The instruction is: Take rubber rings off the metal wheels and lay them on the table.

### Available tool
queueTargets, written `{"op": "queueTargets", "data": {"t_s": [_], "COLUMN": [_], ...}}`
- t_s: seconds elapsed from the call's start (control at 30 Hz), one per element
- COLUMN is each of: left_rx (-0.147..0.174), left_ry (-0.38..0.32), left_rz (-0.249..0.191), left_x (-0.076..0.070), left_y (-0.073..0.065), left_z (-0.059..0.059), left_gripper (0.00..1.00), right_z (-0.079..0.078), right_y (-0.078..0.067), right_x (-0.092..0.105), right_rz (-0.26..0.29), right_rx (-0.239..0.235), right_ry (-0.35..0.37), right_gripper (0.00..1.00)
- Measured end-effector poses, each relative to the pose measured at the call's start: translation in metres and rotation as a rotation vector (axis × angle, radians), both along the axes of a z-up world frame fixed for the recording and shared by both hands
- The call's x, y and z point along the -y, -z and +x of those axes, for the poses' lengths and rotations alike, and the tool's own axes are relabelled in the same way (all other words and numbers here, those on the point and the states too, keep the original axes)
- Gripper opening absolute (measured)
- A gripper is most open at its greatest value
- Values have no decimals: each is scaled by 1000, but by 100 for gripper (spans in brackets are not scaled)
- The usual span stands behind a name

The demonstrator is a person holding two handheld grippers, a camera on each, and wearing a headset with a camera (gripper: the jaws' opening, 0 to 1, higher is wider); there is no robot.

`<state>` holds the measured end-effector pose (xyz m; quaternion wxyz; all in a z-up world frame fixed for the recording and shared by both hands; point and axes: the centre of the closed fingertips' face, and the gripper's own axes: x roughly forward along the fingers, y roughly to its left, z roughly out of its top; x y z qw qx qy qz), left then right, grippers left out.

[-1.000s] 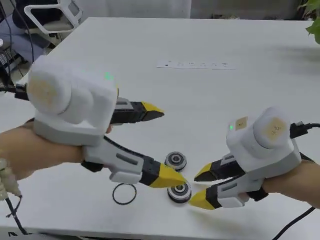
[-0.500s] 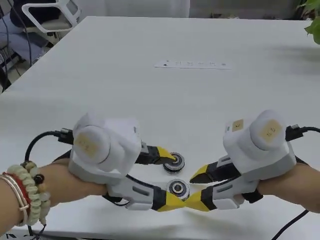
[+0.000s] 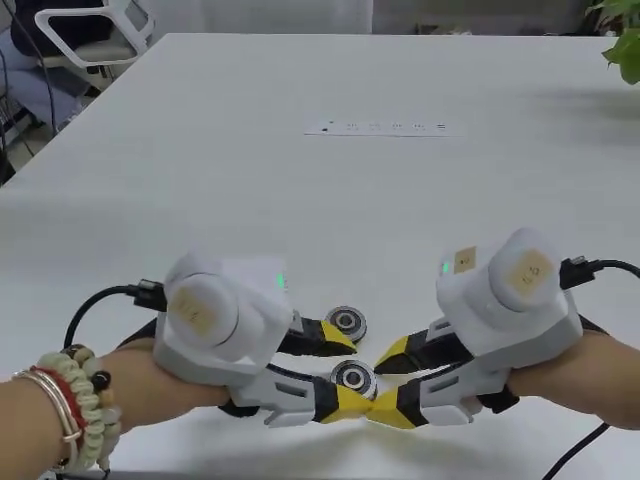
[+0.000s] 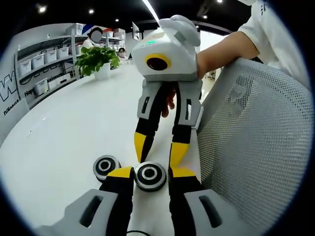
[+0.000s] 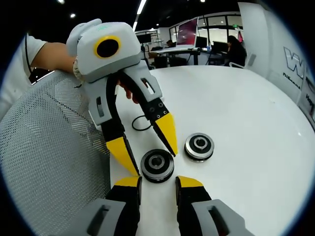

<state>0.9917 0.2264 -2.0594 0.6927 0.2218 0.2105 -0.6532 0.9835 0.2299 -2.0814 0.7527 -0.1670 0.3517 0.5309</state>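
Two metal wheels with black rubber rims lie near the table's front edge. The near wheel (image 3: 352, 377) (image 4: 150, 175) (image 5: 157, 165) sits between the yellow tips of my left gripper (image 3: 347, 370) (image 4: 151, 173), whose jaws press on its two sides. My right gripper (image 3: 388, 382) (image 5: 159, 181) faces it from the other side, open, with its tips just short of the wheel. The second wheel (image 3: 346, 321) (image 4: 106, 166) (image 5: 199, 146) lies free beside it. A loose black rubber ring (image 5: 141, 123) lies on the table behind the left gripper.
A white table (image 3: 300, 200) carries a paper strip (image 3: 380, 127) farther back. An office chair (image 3: 90, 35) stands at the far left corner and a plant (image 3: 622, 40) at the far right. A mesh chair back (image 4: 256, 137) is close behind the person.
My left gripper came down from above the table to the near wheel and narrowed its jaws around it. The right gripper has hardly moved.
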Motion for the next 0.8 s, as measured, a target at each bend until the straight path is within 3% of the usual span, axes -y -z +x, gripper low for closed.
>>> {"op": "queueTargets", "data": {"t_s": [0.23, 0.43, 0.67, 0.8], "left_rx": [7, -21, -16, 8], "left_ry": [2, -6, -5, 1], "left_rz": [-3, -12, -20, -22], "left_x": [-1, -1, -2, -2], "left_y": [0, 1, 1, 2], "left_z": [0, 0, 0, 0], "left_gripper": [18, 11, 10, 8], "right_z": [1, 1, 0, -1], "right_y": [1, 1, 0, 0], "right_x": [1, 1, -1, -2], "right_rz": [-10, -14, -10, -4], "right_rx": [14, 19, 20, 18], "right_ry": [-7, -15, -23, -23], "right_gripper": [22, 21, 20, 19]}}
